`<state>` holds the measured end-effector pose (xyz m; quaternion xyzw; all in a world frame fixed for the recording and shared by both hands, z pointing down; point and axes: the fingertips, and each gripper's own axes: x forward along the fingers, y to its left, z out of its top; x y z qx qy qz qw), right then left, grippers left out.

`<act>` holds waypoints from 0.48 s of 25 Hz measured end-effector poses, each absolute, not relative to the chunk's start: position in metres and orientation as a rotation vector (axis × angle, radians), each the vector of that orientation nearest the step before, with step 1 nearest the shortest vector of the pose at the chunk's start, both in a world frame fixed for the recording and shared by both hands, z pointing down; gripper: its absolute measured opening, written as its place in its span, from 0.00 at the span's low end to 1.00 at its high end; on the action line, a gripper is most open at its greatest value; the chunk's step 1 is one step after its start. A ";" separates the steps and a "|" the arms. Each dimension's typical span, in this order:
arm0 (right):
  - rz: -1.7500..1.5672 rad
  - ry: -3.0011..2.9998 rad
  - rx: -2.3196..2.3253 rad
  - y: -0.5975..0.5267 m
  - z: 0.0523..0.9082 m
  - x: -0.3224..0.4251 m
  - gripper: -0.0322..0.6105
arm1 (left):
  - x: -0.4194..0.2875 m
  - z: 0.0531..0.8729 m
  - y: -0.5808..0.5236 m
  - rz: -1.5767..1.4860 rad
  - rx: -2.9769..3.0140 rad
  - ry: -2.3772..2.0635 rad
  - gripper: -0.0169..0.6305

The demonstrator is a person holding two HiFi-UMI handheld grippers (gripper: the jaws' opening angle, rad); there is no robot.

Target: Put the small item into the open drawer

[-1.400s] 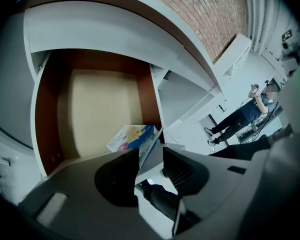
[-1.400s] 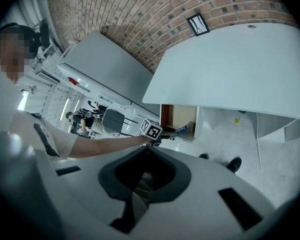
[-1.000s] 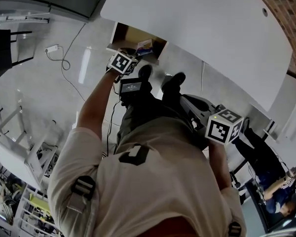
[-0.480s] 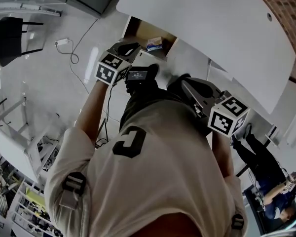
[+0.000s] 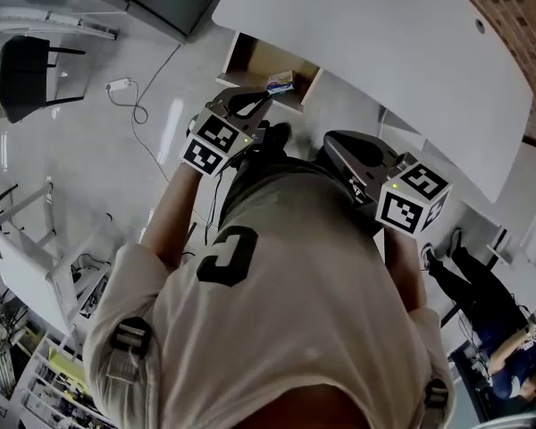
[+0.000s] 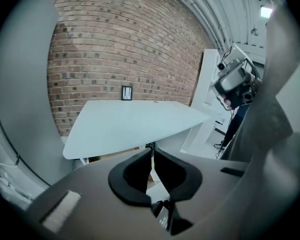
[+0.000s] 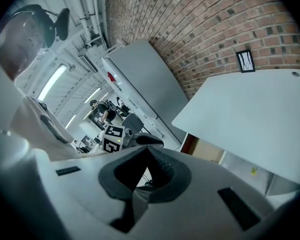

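- The left gripper [image 6: 152, 151], a grey two-jaw tool with a cube of black-and-white square markers, is hanging just outside the front edge of the drawer, tilted down.
- Its jaws have just been closing. They are now meeting at the tips, with nothing sitting between them.
- The right gripper [image 7: 147, 147], of the same grey build with its own marker cube, is hanging off to the right, well apart from the drawer. Its jaws are also pressing together at the tips and gripping nothing.
- The open light-brown wooden drawer [image 5: 248, 61] is sticking out from under the near edge of the white tabletop [image 5: 375, 52].
- The small blue-and-white item [image 5: 280, 82] is lying inside the drawer, towards its right wall and front edge. It looks like a small box or packet, though it is too small in the head view to be sure.
- The item is resting clear of both grippers, and neither is touching it.
- The person's black shoes [image 5: 277, 135] are standing on the pale floor just in front of the drawer.
- A red-brown brick wall [image 6: 120, 44] is showing behind the tabletop in both gripper views.
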<state>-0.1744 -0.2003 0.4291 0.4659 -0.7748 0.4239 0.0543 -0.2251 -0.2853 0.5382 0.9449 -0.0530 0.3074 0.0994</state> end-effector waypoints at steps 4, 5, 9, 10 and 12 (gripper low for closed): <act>1.259 -2.393 1.416 -0.191 0.422 -0.164 0.05 | -0.215 0.526 -0.275 0.905 2.823 -0.177 0.05; 1.253 -2.403 1.416 -0.188 0.421 -0.160 0.05 | -0.212 0.524 -0.272 0.911 2.830 -0.183 0.05; 1.243 -2.430 1.418 -0.176 0.417 -0.153 0.05 | -0.208 0.524 -0.264 0.986 2.858 -0.202 0.05; 1.243 -2.433 1.419 -0.174 0.416 -0.151 0.05 | -0.208 0.524 -0.263 1.003 2.860 -0.209 0.05; 1.251 -2.441 1.423 -0.170 0.416 -0.147 0.05 | -0.205 0.524 -0.261 0.989 2.841 -0.220 0.05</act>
